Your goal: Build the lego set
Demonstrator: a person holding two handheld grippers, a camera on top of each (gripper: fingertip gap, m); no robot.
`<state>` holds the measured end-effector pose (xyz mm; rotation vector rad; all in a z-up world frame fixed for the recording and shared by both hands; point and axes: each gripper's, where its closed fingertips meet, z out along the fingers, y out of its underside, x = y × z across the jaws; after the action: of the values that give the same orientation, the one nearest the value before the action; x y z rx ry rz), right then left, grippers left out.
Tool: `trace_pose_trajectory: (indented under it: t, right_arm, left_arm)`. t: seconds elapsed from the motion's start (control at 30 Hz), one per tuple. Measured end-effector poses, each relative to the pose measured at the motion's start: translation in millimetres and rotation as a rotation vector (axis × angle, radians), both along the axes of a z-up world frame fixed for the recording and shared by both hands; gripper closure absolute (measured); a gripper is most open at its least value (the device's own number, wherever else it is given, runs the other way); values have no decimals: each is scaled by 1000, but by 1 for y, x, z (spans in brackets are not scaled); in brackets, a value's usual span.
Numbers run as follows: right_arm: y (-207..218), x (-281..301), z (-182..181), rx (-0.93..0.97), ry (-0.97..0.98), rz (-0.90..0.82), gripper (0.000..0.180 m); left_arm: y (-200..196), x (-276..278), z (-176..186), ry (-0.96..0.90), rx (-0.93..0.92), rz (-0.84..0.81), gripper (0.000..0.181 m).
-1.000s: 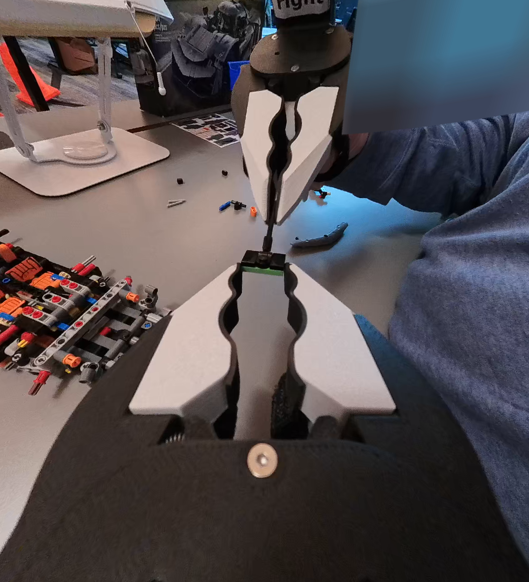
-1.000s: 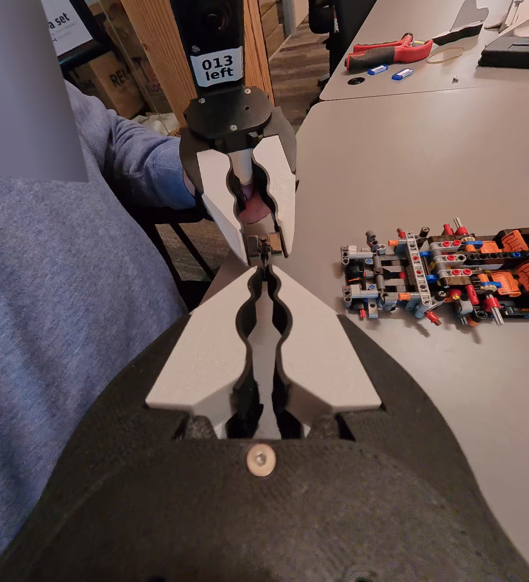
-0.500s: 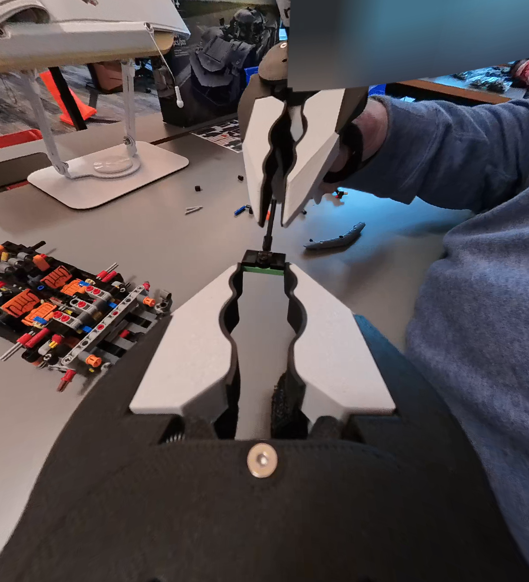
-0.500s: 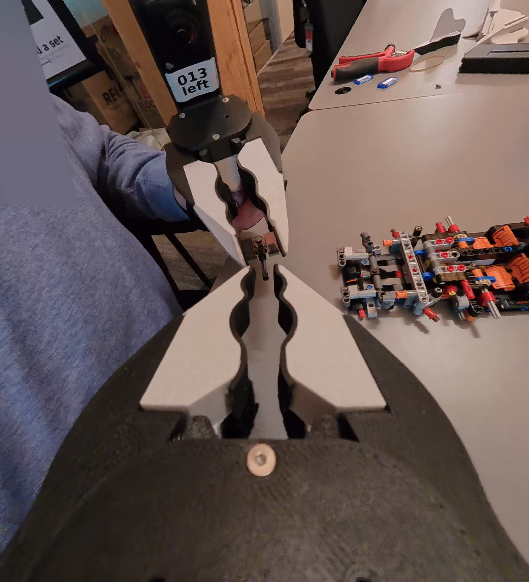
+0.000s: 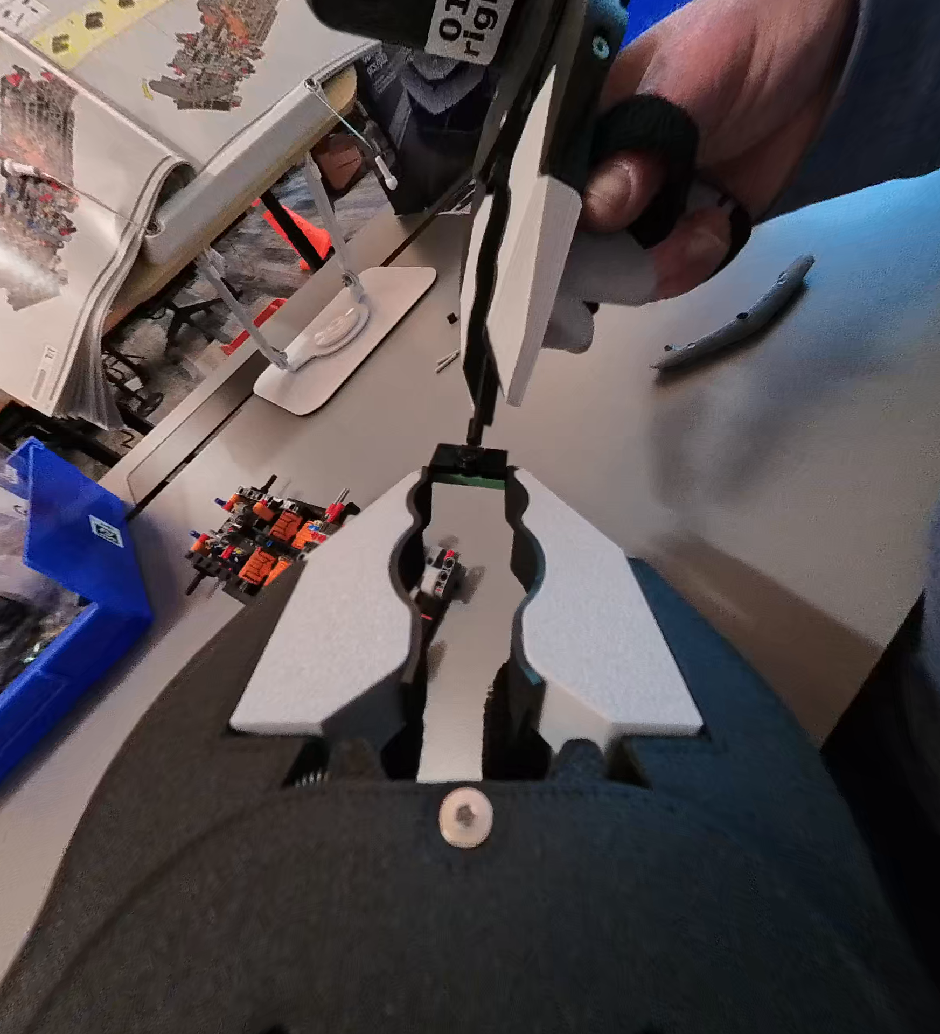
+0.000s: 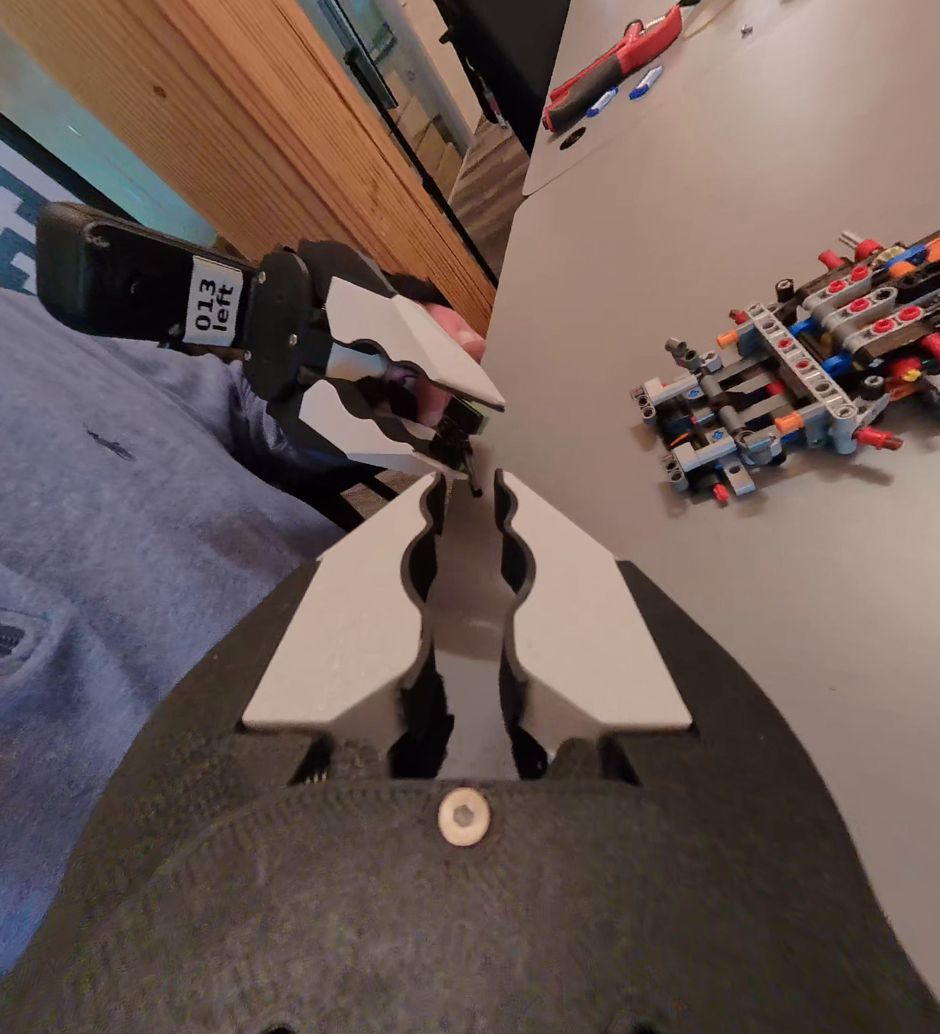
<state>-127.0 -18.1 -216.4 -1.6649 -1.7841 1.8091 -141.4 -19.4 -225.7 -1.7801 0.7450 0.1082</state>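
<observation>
Grey table (image 6: 736, 615) bears chassis (image 6: 825, 386); left hand-held gripper (image 5: 468, 475) pinches block (image 5: 468, 460), right (image 6: 470, 481) spread.

Grey fingers (image 5: 596, 604) (black mounts), blue sleeve (image 6: 92, 503).

Grey table (image 6: 736, 235), matte surface. Resting on it: partly built lego chassis (image 6: 814, 391) in grey, black, orange and red; blue parts bin (image 5: 53, 604) just beside the chassis; white stand base (image 5: 344, 335); curved grey lego piece (image 5: 736, 330); red-handled pliers (image 6: 613, 67) at far edge.
</observation>
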Motion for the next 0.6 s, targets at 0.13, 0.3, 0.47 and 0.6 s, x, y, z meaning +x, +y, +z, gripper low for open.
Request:
trace_pose_trajectory:
  t: [0.13,0.3,0.47,0.6]
  right_arm:
    - [-1,-1,3,-19,19,-3,174]
    - [-2,-2,4,-43,19,-8,173]
    - [-2,0,1,-8,10,-7,180]
    - [-1,2,1,12,5,-8,180]
  left_arm:
    - [0,0,2,39,19,9,157]
    - [0,2,0,72,23,7,157]
    - [1,2,-3,103,13,11,157]
    - [3,5,-3,104,11,8,157]
